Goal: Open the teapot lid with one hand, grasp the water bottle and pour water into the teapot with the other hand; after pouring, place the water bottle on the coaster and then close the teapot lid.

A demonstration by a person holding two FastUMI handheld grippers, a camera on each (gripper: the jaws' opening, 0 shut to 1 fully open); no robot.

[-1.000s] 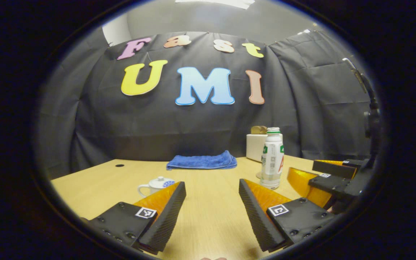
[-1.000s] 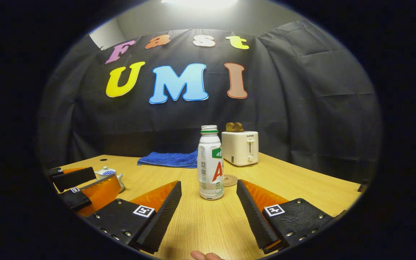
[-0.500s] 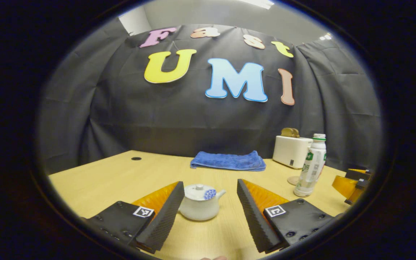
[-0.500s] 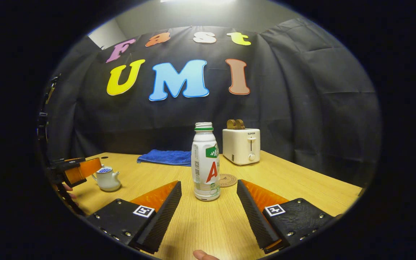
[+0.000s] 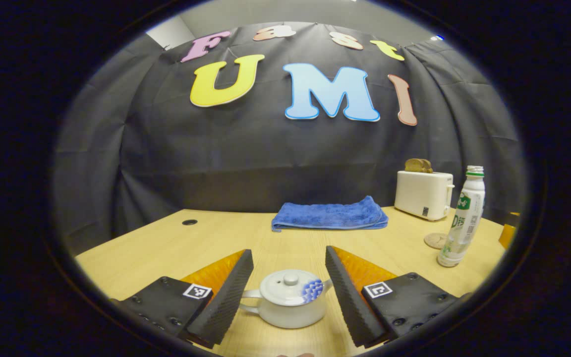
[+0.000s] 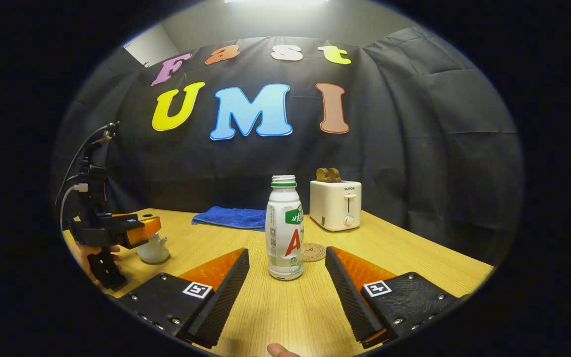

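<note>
My left tongs are spread wide around the lidded teapot on the counter, not touching it. My right tongs gape before the upright bottle, the coaster just behind it.

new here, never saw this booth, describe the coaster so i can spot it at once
On the wooden table, find the white toaster by the black backdrop. In front of it, just behind the water bottle, lies the coaster: a flat brown disc, the table's lowest item.
</note>
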